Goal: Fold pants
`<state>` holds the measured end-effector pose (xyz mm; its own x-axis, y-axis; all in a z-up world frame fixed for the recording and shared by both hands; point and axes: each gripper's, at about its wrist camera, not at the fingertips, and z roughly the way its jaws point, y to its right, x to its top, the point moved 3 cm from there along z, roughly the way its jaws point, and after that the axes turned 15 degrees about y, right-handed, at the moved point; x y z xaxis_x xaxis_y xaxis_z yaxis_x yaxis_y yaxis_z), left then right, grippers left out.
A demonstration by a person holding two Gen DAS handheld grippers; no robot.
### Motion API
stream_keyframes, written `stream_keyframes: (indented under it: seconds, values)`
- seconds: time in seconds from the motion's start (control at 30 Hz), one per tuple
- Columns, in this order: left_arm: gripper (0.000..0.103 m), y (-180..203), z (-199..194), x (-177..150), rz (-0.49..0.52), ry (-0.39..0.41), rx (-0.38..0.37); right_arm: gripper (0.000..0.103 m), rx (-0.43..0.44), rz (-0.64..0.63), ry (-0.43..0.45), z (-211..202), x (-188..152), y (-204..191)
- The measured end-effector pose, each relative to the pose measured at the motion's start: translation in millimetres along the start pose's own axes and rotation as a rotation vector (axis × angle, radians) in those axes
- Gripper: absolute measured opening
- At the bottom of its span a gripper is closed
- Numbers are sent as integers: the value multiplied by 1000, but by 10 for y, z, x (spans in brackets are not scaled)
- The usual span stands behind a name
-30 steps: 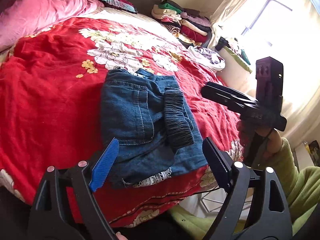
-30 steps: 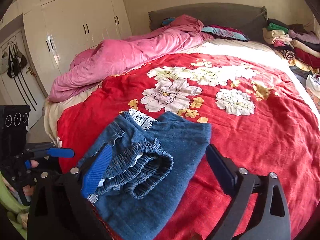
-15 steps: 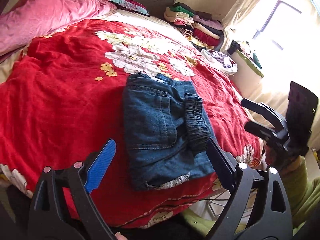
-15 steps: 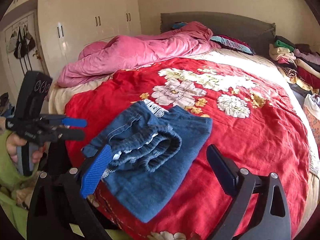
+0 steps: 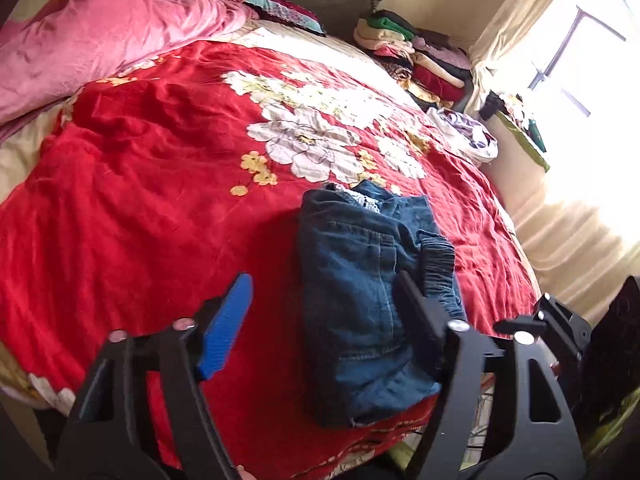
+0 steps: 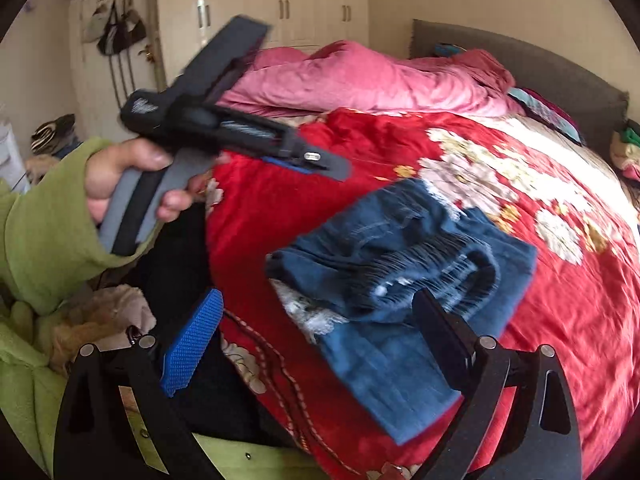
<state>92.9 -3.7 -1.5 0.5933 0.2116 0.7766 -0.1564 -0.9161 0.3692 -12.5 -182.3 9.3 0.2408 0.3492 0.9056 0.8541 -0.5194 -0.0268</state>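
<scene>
The folded pants (image 5: 372, 300) lie as a compact blue denim bundle on the red floral bedspread (image 5: 140, 208), near the bed's front edge. Seen from the left wrist camera, the left gripper (image 5: 324, 328) hangs above the bedspread with its jaws spread wide and nothing between them: the blue-padded finger sits over bare red cloth to the left of the bundle, while the black finger overlaps the bundle's right half, so most of the denim shows in the gap between the two. A back pocket faces up, the gathered elastic waistband (image 5: 438, 276) runs along the bundle's right side just past the black finger, and a strip of white lace peeks out at the far end.

From the right wrist camera, the right gripper (image 6: 316, 344) also has its jaws wide apart and grips nothing. The pants (image 6: 404, 280) lie ahead of and between the two fingers, closer to the black one, whose tip crosses the near edge of the denim; the blue-padded finger hangs off the side of the bed over dark and green fabric. In this view the left gripper (image 6: 320, 164) appears up and left of the jaws, blurred, gripped by a hand (image 6: 120, 176) in a green sleeve, well above the bedspread and apart from the pants.

Beyond the jaws, a pink duvet (image 5: 104, 36) is heaped at the head of the bed, and a stack of folded clothes (image 5: 416, 56) sits at the far right corner.
</scene>
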Motion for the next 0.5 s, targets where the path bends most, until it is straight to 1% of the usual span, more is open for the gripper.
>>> stream_keyframes:
  seconds: [0.03,0.07,0.1,0.13,0.17,0.2,0.23,0.3,0.33,0.4,0.5]
  values:
    - [46,37,42,17,12,-7,-13,94,9,-12,1,29,3,-41]
    - [44,77,98,31,22,-19,-25,94,19,-25,-5,69,7,-84]
    - [36,126,163,43,30,-34,-44,91,27,-41,-10,110,8,-121]
    - [32,160,210,50,35,-40,-58,87,34,-56,-14,144,6,-150]
    - [32,198,269,56,45,-48,-66,77,44,-74,-28,194,-1,-180]
    - [32,236,323,57,56,-53,-67,71,49,-86,-39,242,2,-193]
    - [32,262,391,54,71,-61,-68,68,59,-104,-51,289,-5,-211]
    - [32,265,524,27,88,-86,-61,52,58,-139,-66,358,-14,-229]
    - [32,236,604,4,91,-103,-51,51,58,-159,-70,399,-9,-231]
    - [32,158,711,-36,85,-127,-39,44,53,-189,-76,477,14,-225]
    - [31,62,779,-68,60,-140,-46,43,50,-260,-103,602,9,-231]
